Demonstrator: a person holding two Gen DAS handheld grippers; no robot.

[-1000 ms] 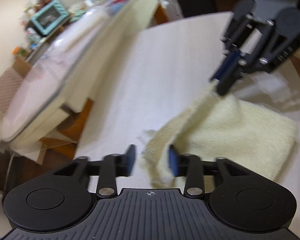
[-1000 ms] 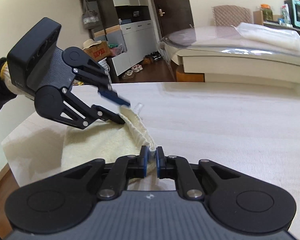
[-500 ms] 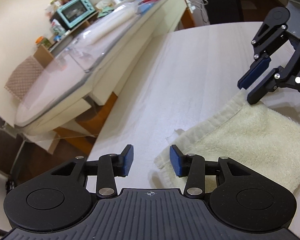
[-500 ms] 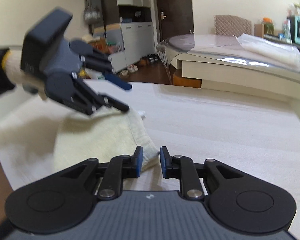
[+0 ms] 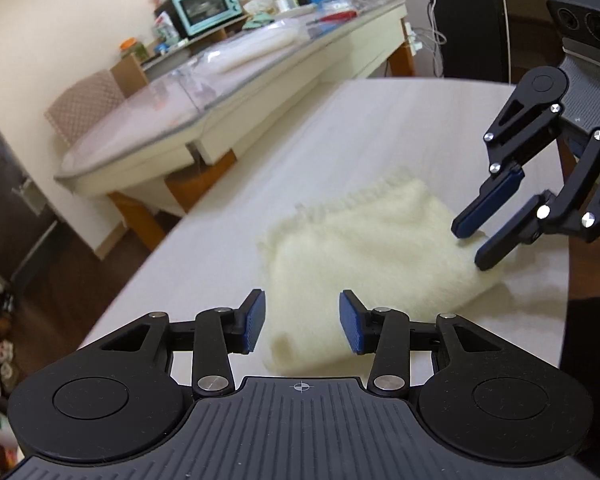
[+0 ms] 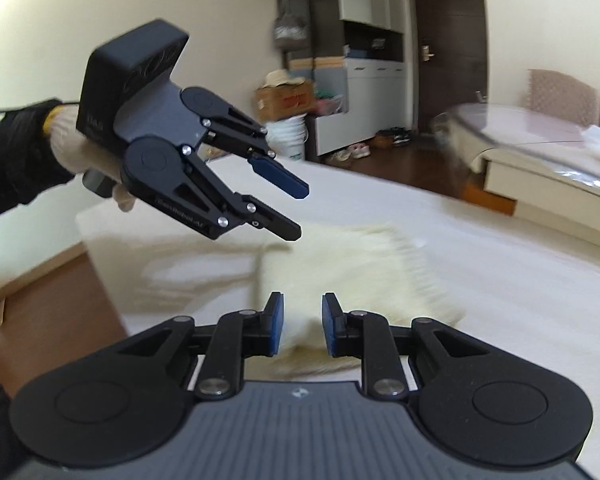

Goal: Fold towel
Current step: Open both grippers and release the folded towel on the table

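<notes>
A cream towel (image 5: pixel 364 248) lies folded flat on the pale table (image 5: pixel 340 136); it also shows in the right wrist view (image 6: pixel 340 268). My left gripper (image 5: pixel 302 326) is open and empty, raised just above the towel's near edge. It shows in the right wrist view (image 6: pixel 298 212) hovering over the towel's left side. My right gripper (image 6: pixel 302 328) is open and empty above the towel's near edge. It shows in the left wrist view (image 5: pixel 480 248) with its fingertips close over the towel's right edge.
The table edge (image 5: pixel 148 264) curves close on the left, with dark floor beyond. A glass-topped side table (image 5: pixel 228 92) with a teal oven (image 5: pixel 206 6) stands behind. A doorway (image 6: pixel 448 48) and white cabinets (image 6: pixel 360 100) are at the back.
My right gripper let go of the towel corner and opened. Both grippers rose and drew back from the towel, which now lies folded flat.
</notes>
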